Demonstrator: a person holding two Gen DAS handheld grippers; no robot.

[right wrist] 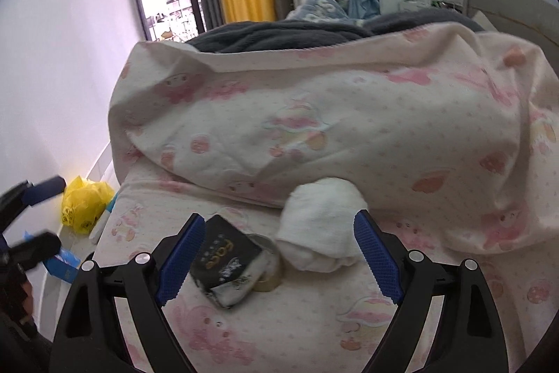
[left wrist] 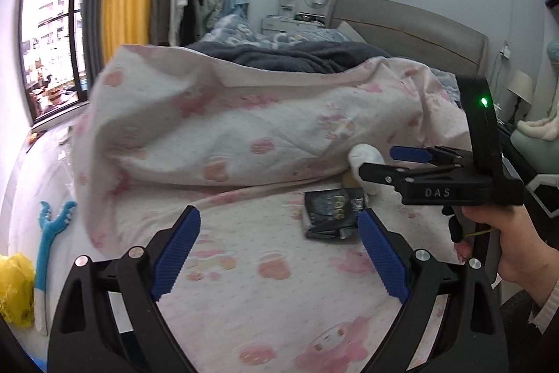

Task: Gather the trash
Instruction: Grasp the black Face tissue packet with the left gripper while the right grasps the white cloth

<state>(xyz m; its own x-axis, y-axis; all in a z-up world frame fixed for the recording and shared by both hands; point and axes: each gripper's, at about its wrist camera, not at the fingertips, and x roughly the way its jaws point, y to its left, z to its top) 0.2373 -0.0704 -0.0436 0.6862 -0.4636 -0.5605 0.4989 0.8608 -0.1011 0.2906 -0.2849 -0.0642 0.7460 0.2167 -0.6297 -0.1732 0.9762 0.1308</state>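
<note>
Pink and white cotton covers the whole bed point(right wrist: 279, 331), and the trash lies on the flat part of it, just in front of the folded quilt point(right wrist: 332, 114). There is a black packet point(right wrist: 227, 263) with gold letters, lying partly on top of a roll of clear tape point(right wrist: 270, 268), and just beside them, to the right, a crumpled white tissue ball point(right wrist: 319, 226) which touches the edge of the quilt.

The right gripper point(right wrist: 279, 254) hangs low over these things with its jaws wide and empty. The packet is near its left finger and the tissue ball near its right finger, so I judge it is lined up to close on one of them, probably the tissue ball, which is soft and should press easily.

The left gripper point(left wrist: 279, 254) also stands wide and holds nothing. It points at bare sheet, with the packet point(left wrist: 332, 215) just beyond its right finger, perhaps waiting to help.

A yellow plastic bag point(right wrist: 84, 203) sits on the ledge at the left of the bed, well apart from the trash. It may be the place for the trash, but I cannot tell this for certain.
</note>
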